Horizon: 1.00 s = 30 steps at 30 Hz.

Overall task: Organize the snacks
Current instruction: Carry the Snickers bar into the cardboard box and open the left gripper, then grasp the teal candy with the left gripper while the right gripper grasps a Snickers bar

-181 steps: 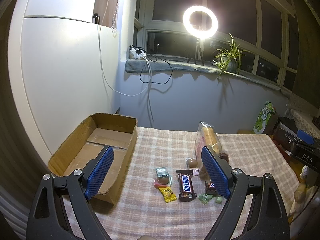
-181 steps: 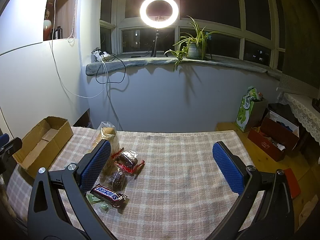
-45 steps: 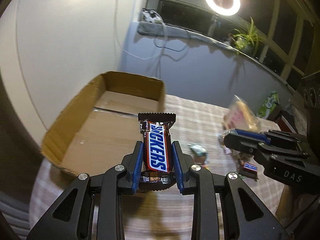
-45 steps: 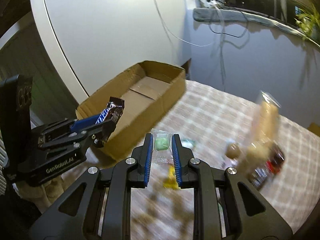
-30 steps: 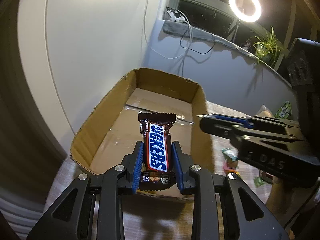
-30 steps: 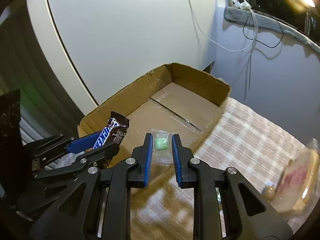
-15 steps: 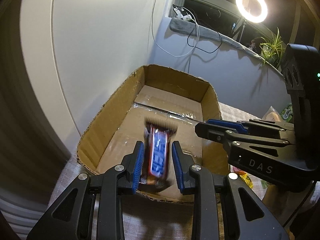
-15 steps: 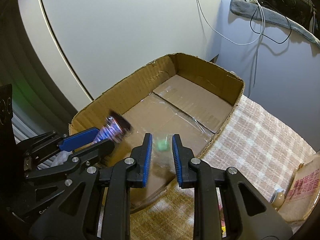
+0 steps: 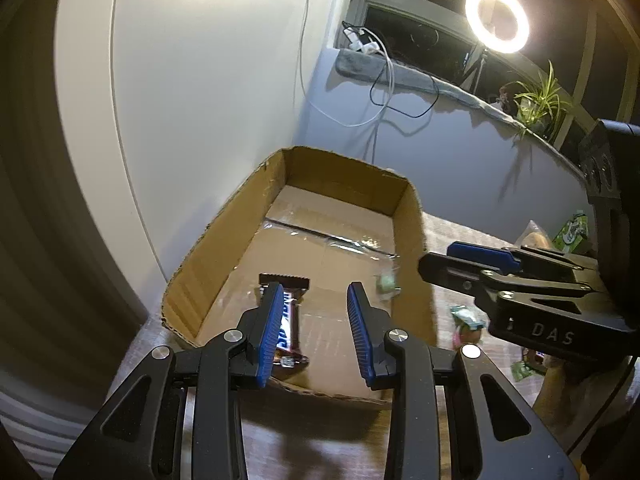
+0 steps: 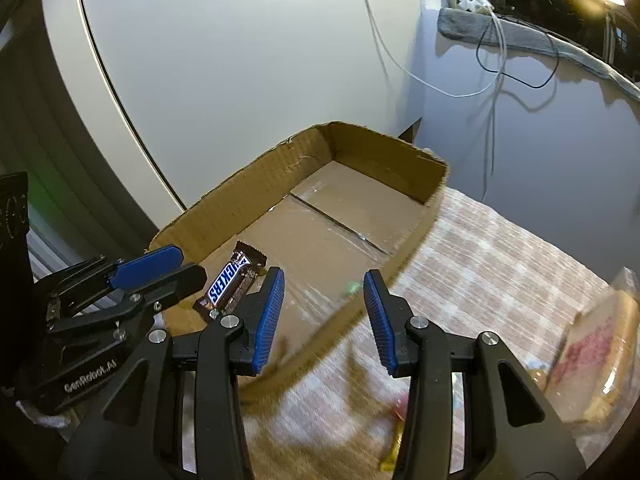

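— Both black hand-held grippers with blue ribbed pads, left gripper and right gripper, gape wide, holding nothing.

— And the brown Snickers bar?

— It's lying at the shallow brown cardboard box's near end. The blurred small clear packet with green candy is inside too.

— Easy to handle?

— Looks light, firm and glossy; I'd pinch across its middle.

Plain brown cardboard box, dark brown Snickers bar with blue-and-white lettering, little pale green candy in a clear wrapper, beige-and-white checked tablecloth, black grippers with ribbed blue pads, white wall
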### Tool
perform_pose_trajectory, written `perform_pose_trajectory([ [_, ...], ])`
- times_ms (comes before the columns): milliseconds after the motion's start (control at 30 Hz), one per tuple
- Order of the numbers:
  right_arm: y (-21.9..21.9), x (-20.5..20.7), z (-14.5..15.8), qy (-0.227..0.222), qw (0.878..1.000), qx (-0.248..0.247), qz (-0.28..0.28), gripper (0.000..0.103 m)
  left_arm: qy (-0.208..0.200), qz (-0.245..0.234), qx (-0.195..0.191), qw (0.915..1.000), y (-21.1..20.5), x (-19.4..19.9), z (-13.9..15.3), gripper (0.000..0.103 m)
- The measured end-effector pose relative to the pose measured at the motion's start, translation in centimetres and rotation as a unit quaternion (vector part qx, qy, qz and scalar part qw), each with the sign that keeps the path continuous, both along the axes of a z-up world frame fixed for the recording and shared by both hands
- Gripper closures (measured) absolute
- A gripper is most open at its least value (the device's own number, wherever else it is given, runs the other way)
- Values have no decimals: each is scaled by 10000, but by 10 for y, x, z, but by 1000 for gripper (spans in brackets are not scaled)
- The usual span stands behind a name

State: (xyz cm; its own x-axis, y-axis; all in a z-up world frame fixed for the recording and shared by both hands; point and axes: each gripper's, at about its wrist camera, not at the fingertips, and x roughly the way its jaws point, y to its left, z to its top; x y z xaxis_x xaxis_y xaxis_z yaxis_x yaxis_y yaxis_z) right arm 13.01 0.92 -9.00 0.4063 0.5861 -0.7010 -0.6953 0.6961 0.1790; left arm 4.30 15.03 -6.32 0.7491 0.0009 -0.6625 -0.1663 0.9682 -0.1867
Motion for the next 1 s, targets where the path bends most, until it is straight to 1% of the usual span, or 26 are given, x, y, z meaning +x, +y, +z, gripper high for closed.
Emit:
perform_pose_trajectory([
  [100, -17, -6, 7, -57, 9999, 79, -25, 60, -44, -64, 0, 10000, -8, -3, 4, 72],
  [233, -51, -13, 14, -122, 9996, 198, -152, 60, -79, -204, -18, 9998, -22, -5, 8, 72],
  [400, -94, -17, 13, -120, 9991, 185, -357, 60, -55, -504, -42, 9987, -47, -3, 8, 72],
  [600, -149, -19, -4, -32, 9982, -4, -607, 60, 51, -848, -80, 9964, -79, 1, 4, 72],
  [800, -189, -22, -28, 143, 9967, -221, -765, 60, 287, -1142, -109, 9930, -110, 13, -9, 72],
  [833, -195, -22, -33, 190, 9967, -268, -748, 60, 331, -1177, -125, 9924, -114, 15, -11, 71],
  [900, -203, -23, -42, 245, 9964, -368, -722, 60, 438, -1251, -149, 9911, -124, 20, -18, 54],
  [933, -206, -24, -46, 269, 9963, -423, -698, 60, 481, -1274, -158, 9906, -128, 23, -21, 52],
  [1000, -209, -25, -53, 307, 9962, -507, -643, 60, 596, -1343, -153, 9890, -137, 31, -27, 52],
])
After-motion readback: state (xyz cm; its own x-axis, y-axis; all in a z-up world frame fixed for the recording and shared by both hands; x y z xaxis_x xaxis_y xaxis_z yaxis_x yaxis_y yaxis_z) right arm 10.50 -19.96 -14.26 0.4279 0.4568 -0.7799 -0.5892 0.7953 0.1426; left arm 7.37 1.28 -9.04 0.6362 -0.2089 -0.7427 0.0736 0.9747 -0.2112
